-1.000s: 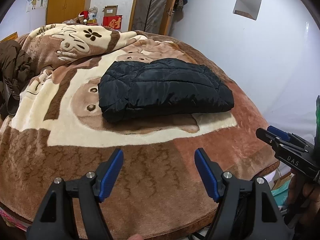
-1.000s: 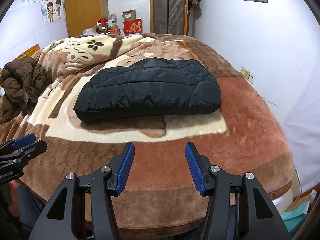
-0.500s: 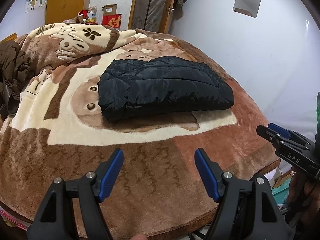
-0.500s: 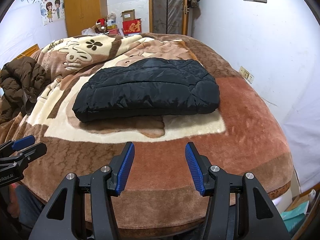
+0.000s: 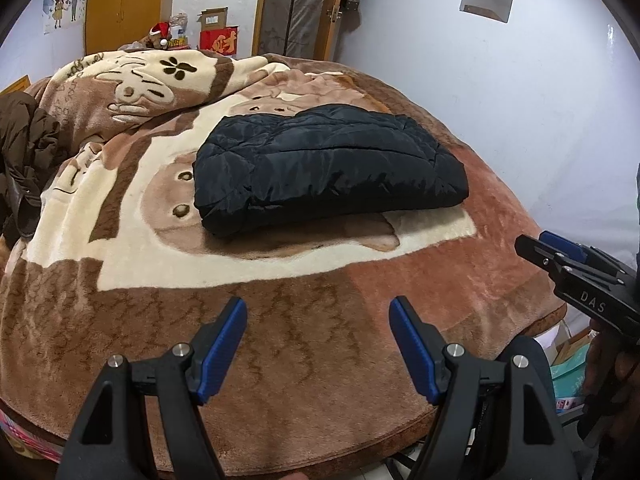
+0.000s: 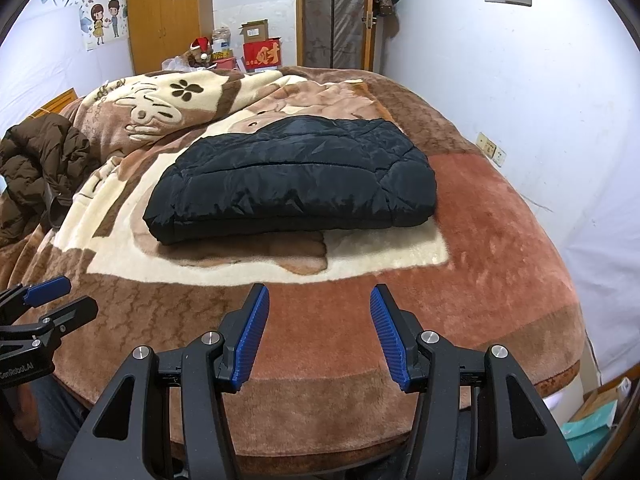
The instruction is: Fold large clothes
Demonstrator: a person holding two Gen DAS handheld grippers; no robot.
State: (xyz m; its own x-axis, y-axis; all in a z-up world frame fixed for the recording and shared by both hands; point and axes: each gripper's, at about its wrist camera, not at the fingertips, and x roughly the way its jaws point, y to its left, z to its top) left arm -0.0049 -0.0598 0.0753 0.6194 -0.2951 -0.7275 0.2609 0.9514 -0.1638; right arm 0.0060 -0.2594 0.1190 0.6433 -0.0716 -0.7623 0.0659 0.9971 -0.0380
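Note:
A black quilted puffer jacket [image 5: 328, 168] lies folded into a thick rectangle in the middle of the bed; it also shows in the right wrist view [image 6: 292, 184]. My left gripper [image 5: 318, 320] is open and empty, held over the near edge of the bed, well short of the jacket. My right gripper [image 6: 319, 304] is open and empty, also over the near edge and apart from the jacket. The right gripper shows from the side in the left wrist view [image 5: 560, 256], and the left gripper at the left edge of the right wrist view [image 6: 52, 300].
A brown and cream plush blanket [image 5: 120, 240] covers the bed. A brown jacket [image 6: 36, 172] lies crumpled at the bed's left side. A white wall [image 6: 540, 100] runs close along the right. Boxes [image 6: 260, 52] and a wardrobe [image 6: 164, 12] stand behind the bed.
Both grippers have drawn back and lifted very slightly; the jacket sits a little farther off in both views. Both stay open and the jacket has not moved.

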